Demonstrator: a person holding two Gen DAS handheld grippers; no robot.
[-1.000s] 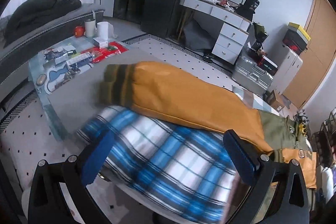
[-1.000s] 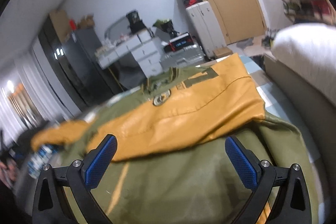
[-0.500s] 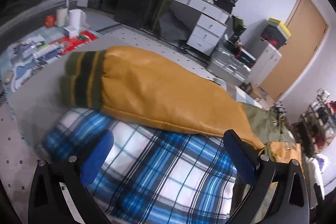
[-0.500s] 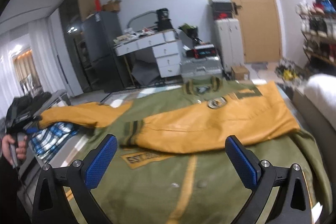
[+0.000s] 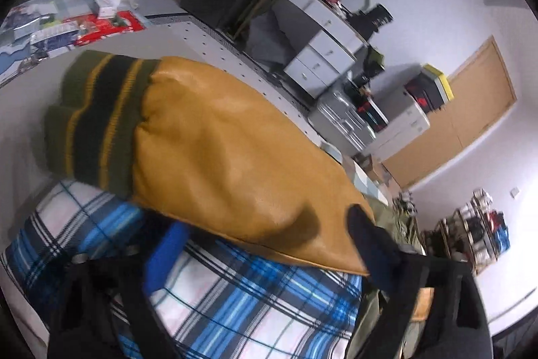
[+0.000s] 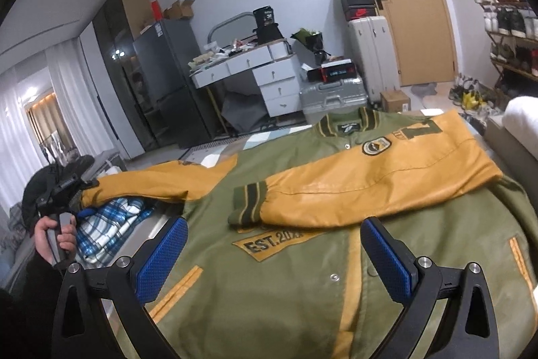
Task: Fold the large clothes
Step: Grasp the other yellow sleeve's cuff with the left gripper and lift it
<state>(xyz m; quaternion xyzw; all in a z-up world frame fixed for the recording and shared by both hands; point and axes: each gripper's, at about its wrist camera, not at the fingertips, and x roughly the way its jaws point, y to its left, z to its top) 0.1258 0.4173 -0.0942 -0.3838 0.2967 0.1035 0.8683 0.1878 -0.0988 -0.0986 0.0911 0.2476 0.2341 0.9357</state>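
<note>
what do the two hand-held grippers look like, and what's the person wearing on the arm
Each hand-held gripper is a black frame with triangular cut-outs, silver bolts at the pivots and two fingers faced with textured blue pads: the right hand-held gripper shows this clearly. The left hand-held gripper is a black body on a grey handle, with a blue pad in its own blurred view. The hand comes out of a dark sleeve.

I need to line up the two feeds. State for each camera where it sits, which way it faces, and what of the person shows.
Left wrist: on the left gripper, aimed along the mustard leather sleeve with striped green cuff lying over blue plaid cloth; only its closing jaws show, around the sleeve.
Right wrist: on the right gripper, jaws open, facing across the olive green varsity jacket toward the wooden door; a hand shows.
Shared: that sleeve, cloth, door.
</note>
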